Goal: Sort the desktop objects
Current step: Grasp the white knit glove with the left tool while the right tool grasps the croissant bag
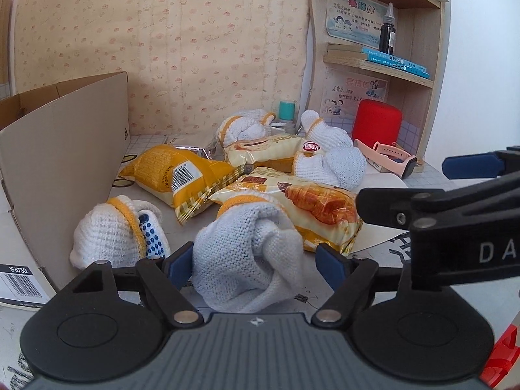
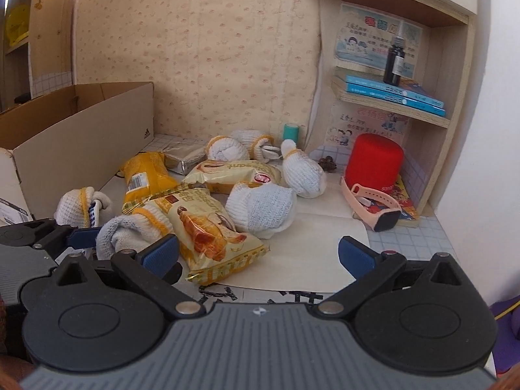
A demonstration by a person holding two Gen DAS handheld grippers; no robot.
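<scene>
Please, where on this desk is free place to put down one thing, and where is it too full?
One bare patch: the white paper sheet between the croissant packet, the pink watch and the right tongs. Crowded: the middle and back, where rolled gloves and snack packets touch, up to the cardboard box.

Balled white gloves (image 1: 247, 253) among yellow croissant packets (image 1: 312, 208)

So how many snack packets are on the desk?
3 yellow croissant snack packets: one by the cardboard box, one behind at centre, one nearest, beside the right claw. More may be hidden.
</scene>
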